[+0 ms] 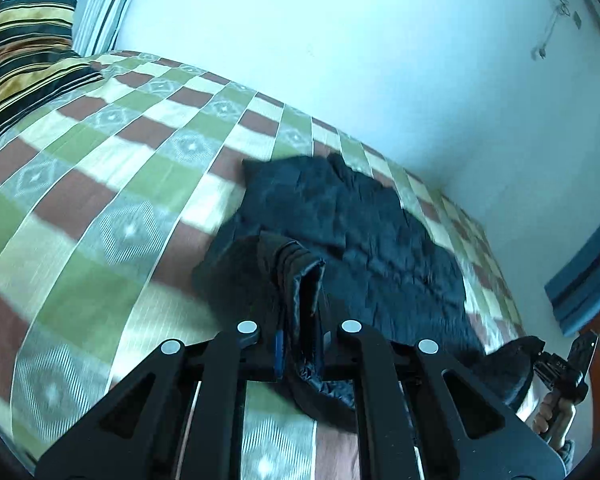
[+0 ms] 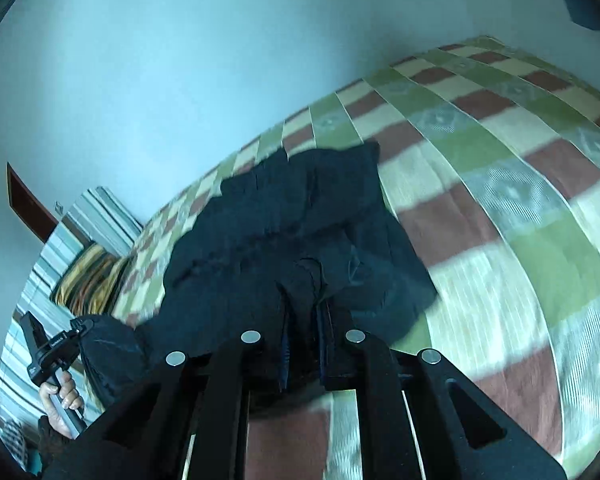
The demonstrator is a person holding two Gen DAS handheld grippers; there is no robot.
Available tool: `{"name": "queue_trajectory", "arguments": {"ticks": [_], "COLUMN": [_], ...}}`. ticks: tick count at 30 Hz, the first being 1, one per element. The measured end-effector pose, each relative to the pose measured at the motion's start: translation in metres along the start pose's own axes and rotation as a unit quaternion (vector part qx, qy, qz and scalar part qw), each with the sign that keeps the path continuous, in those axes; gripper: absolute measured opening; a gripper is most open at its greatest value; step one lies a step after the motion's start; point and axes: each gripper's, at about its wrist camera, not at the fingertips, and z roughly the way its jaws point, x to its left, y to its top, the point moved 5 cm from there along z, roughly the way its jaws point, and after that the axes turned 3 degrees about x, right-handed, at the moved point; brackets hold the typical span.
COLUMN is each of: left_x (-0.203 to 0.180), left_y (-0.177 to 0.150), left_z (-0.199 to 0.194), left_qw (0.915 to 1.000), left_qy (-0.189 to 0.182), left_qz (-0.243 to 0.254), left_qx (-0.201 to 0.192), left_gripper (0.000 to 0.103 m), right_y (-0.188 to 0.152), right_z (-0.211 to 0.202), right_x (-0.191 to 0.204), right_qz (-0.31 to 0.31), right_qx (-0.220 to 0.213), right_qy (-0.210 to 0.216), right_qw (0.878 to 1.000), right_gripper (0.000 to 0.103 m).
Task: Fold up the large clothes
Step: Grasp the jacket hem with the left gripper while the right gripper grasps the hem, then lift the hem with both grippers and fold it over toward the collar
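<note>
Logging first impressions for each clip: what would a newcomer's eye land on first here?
The dark garment sprawled on the checked bedspread of green, cream and red-brown stands out first. Both grippers are clamped on its near edge: the left gripper pinches a bunched fold, and the right gripper bites into the fabric. Striped pillows lie at the head of the bed, against the pale wall.

Garment [image 1: 372,224] on bed [image 1: 112,184]; pillows [image 1: 24,68] at far end.

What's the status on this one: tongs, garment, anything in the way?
Left tongs shut on dark garment. Right tongs shut on it too. Near edge gripped, rest on checkered bedspread. Nothing in the way.
</note>
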Motion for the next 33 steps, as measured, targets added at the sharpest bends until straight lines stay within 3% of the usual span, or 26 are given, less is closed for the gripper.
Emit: {"name": "queue_trajectory", "arguments": {"ticks": [10, 16, 25, 30, 33], "left_x": [-0.005, 0.0, 0.033, 0.03, 0.026], "left_y": [0.119, 0.161, 0.165, 0.162, 0.164], "left_z": [0.113, 0.19, 0.28, 0.296, 0.286], "left_qw": [0.9994, 0.9977, 0.9912, 0.9888, 0.9901], "left_qy": [0.031, 0.059, 0.106, 0.125, 0.113], "left_qz": [-0.008, -0.009, -0.023, 0.019, 0.035], "left_qx": [0.009, 0.031, 0.075, 0.08, 0.075], "left_gripper": [0.01, 0.01, 0.01, 0.012, 0.021], "right_y": [0.118, 0.169, 0.189, 0.186, 0.188], "right_z": [0.088, 0.148, 0.236, 0.257, 0.249], "right_x": [-0.008, -0.02, -0.05, -0.056, -0.055], "right_qz": [0.031, 0.029, 0.025, 0.018, 0.02], "right_qx": [-0.003, 0.005, 0.042, 0.052, 0.047], "right_qy": [-0.006, -0.036, -0.088, -0.109, -0.097], "right_qw": [1.0, 0.999, 0.995, 0.993, 0.994], "right_gripper": [0.01, 0.01, 0.01, 0.014, 0.024]}}
